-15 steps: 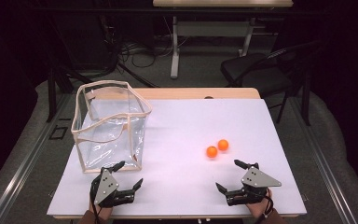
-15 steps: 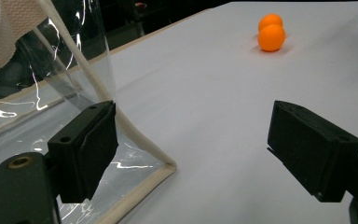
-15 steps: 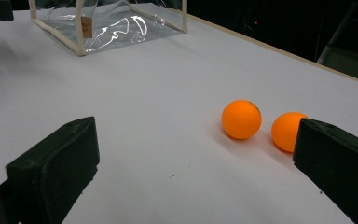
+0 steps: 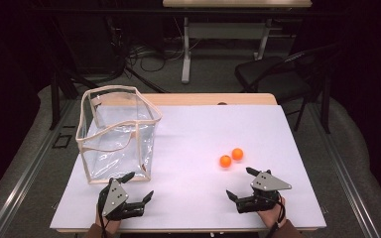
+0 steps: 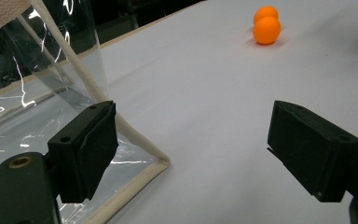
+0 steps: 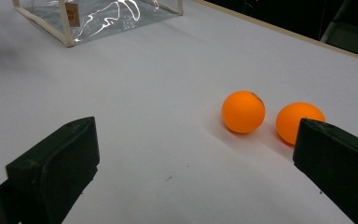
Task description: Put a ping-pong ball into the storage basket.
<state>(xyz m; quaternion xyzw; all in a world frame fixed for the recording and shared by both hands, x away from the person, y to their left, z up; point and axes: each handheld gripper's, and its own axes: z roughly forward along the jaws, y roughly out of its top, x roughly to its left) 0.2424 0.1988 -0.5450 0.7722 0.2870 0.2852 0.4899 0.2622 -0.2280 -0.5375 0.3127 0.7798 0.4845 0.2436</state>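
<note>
Two orange balls (image 4: 225, 161) (image 4: 237, 153) lie side by side on the white table top (image 4: 198, 134), right of centre. A clear plastic bag (image 4: 116, 134) with cream trim stands upright and open-topped at the left. My left gripper (image 4: 139, 186) rests near the front edge just below the bag, jaws wide apart and empty. My right gripper (image 4: 239, 182) sits at the front right, just short of the balls, also open and empty. In the right gripper view the balls (image 6: 243, 112) (image 6: 300, 122) lie just ahead of the jaws. The left gripper view has the bag's bottom corner (image 5: 161, 162) between the jaws.
A dark folding chair (image 4: 278, 74) stands behind the table at the right, and a table leg with cables (image 4: 186, 44) is farther back. The wooden table edge (image 4: 213, 99) runs along the far side.
</note>
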